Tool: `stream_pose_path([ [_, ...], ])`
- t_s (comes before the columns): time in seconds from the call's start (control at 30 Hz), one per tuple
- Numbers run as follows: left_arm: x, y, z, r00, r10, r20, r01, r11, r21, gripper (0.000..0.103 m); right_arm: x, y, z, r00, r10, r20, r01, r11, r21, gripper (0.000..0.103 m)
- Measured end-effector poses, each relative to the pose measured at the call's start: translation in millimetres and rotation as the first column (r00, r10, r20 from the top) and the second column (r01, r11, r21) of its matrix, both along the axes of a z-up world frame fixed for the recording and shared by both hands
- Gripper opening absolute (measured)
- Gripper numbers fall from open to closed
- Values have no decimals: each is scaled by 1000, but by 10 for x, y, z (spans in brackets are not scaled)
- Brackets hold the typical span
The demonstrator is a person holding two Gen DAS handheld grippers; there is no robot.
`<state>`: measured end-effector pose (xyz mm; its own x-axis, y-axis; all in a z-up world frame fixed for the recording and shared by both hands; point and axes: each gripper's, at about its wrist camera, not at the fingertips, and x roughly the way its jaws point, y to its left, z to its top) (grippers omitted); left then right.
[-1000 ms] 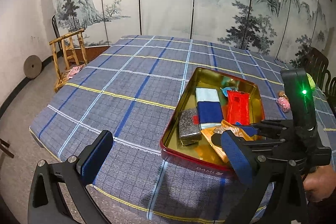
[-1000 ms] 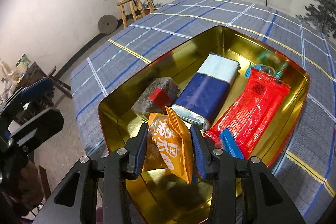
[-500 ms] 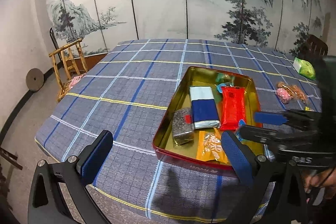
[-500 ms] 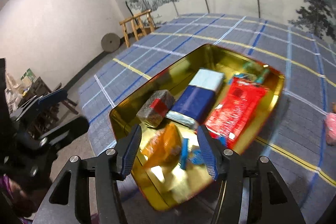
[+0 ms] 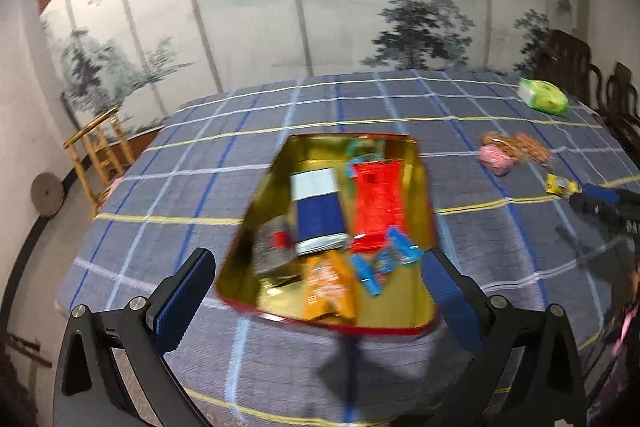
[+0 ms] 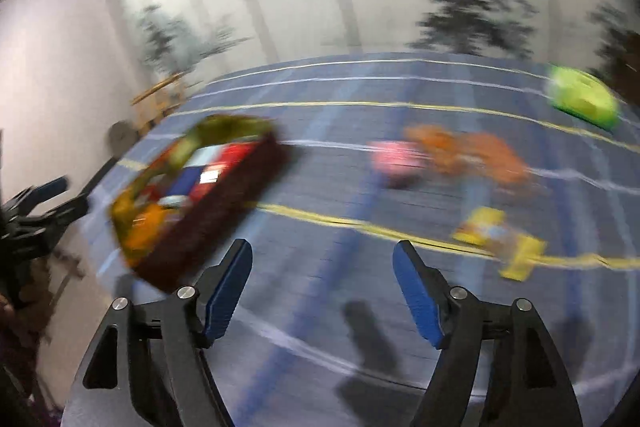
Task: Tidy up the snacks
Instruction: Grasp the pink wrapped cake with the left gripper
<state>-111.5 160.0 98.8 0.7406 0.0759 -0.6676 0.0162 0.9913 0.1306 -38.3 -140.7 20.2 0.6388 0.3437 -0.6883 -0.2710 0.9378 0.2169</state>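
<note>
1. My right gripper (image 6: 322,291) is empty, its blue pads spread apart; the jaws have just been opening and nothing sits between them, only the blue plaid tablecloth (image 6: 340,187) below.
2. The gold rectangular tin tray with red outer walls (image 6: 224,203) now sits at ten o'clock in my right view, blurred. In the left view it already holds the orange crinkly snack pouch (image 5: 330,285), a blue-and-white wrapped bar (image 5: 318,211) and a red flat packet (image 5: 376,203).
3. Loose snacks are left on the cloth: a small yellow wrapped snack (image 6: 498,241) at two o'clock from my right pads, a pink round sweet (image 6: 394,157) touching an orange-brown bundle (image 6: 472,157) at one o'clock, and a bright green packet (image 6: 582,101) well beyond.
4. My judgement: the yellow one is nearest, so it goes next. I want to slow down and let the view settle before I commit.
5. It lies flat and thin, so I plan to straddle it across its narrow side and come down low.
6. My left gripper (image 5: 316,291) hangs released over the tray's near rim, holding nothing; I want it clear of the return path.
</note>
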Motion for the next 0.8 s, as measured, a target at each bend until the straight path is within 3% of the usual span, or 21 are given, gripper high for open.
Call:
stream_pose_path([
  [0.17,158,-425,-12,991,-131,-34,131,991,-5,102,49,-725,-71,986,-164,8,165,984,-73,78],
  [0.3,427,-838,-28,955,-271,-121,263,962,-77,102,56,-1075,-149,976,-215,21,216,971,-107,78],
  [0.43,850,-1261,-58,924,-340,-174,314,936,-161,102,101,-1295,-222,971,-238,16,238,968,-83,78],
  [0.53,1201,-1531,-128,918,-346,-193,313,933,-179,101,127,-1420,-273,970,-243,12,243,968,-58,78],
  [0.63,1539,-1732,-232,911,-345,-228,304,932,-194,90,141,-1480,-303,972,-236,10,236,971,-34,78],
  [0.7,1776,-1855,-343,901,-336,-273,290,937,-197,76,145,-1489,-293,974,-226,22,227,974,-23,78],
  [0.8,2054,-1968,-509,883,-324,-339,263,941,-214,71,140,-1494,-300,979,-204,26,204,979,-3,79],
])
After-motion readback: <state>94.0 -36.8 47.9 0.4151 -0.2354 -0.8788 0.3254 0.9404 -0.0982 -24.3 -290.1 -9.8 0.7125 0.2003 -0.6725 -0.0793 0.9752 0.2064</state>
